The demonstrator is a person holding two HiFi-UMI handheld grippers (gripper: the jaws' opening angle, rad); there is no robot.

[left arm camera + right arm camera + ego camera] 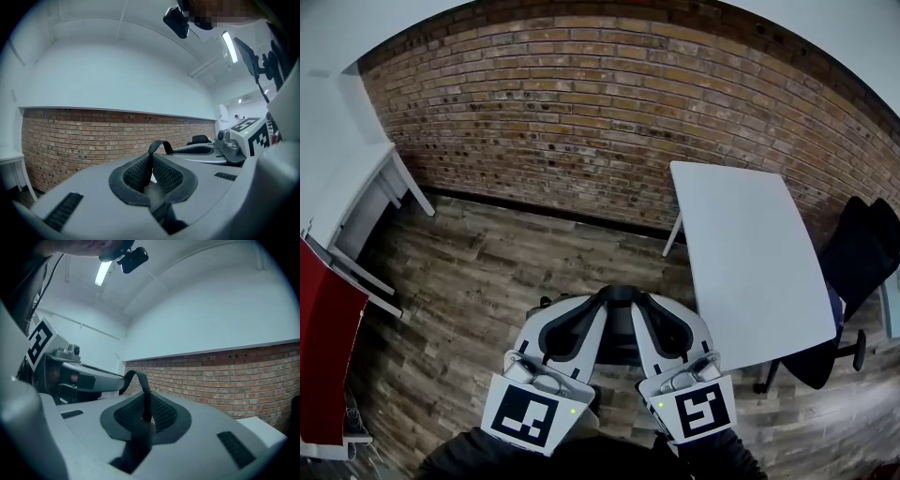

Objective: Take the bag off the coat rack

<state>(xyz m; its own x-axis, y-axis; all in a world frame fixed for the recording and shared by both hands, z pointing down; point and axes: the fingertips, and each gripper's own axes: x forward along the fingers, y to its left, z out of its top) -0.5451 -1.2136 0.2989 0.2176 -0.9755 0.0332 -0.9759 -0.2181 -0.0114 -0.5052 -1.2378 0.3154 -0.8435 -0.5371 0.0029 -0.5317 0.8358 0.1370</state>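
Note:
In the head view my left gripper [592,309] and right gripper [643,309] are held side by side and point level toward the brick wall. A black strap [619,292] arches between their tips. In the left gripper view the left gripper [151,171] has its meshed pads closed on the strap [160,144], which loops up and to the right. The right gripper [144,411] pinches the same strap [135,378], which curves up and to the left. A dark shape [617,349] hangs below, between the grippers, mostly hidden. No coat rack is in view.
A white table [750,262] stands at the right, with a black office chair [855,262] beyond it. A white desk [356,187] and a red panel [323,361] are at the left. The brick wall [581,112] is ahead, across the wooden floor [506,272].

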